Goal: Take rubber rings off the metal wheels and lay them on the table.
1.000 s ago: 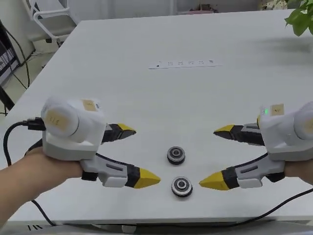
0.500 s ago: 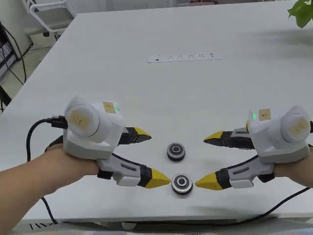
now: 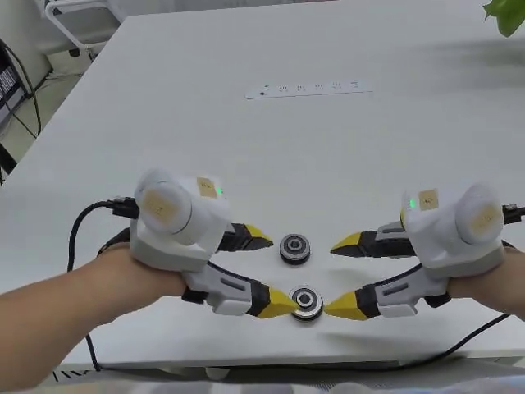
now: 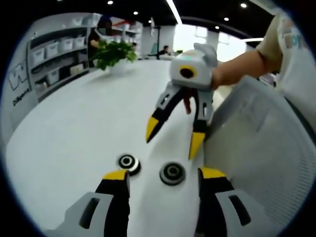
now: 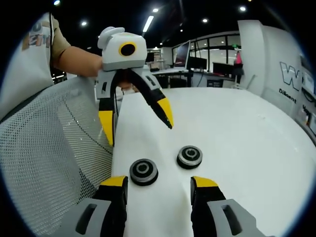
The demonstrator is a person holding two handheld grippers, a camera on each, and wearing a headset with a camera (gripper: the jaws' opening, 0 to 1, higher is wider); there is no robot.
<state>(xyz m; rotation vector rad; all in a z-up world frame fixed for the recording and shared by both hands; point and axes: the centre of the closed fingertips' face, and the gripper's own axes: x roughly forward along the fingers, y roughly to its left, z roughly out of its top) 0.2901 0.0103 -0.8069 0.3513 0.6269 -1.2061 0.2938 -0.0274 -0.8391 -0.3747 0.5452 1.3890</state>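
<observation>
With both pairs of jaws spread open, your left gripper [image 3: 283, 273] and right gripper [image 3: 329, 277] flank the flat-lying near wheel [image 3: 305, 301], lower tips just beside it.

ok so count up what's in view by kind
wheels: 2
grippers: 2
power strip: 1
plant: 1
total: 6

A white power strip [image 3: 308, 89] lies flat, far from the near edge. Green plant leaves [image 3: 507, 15] show at the far right corner, a white chair [image 3: 74, 10] stands far left, and shelves [image 4: 54, 54] hold bins.
</observation>
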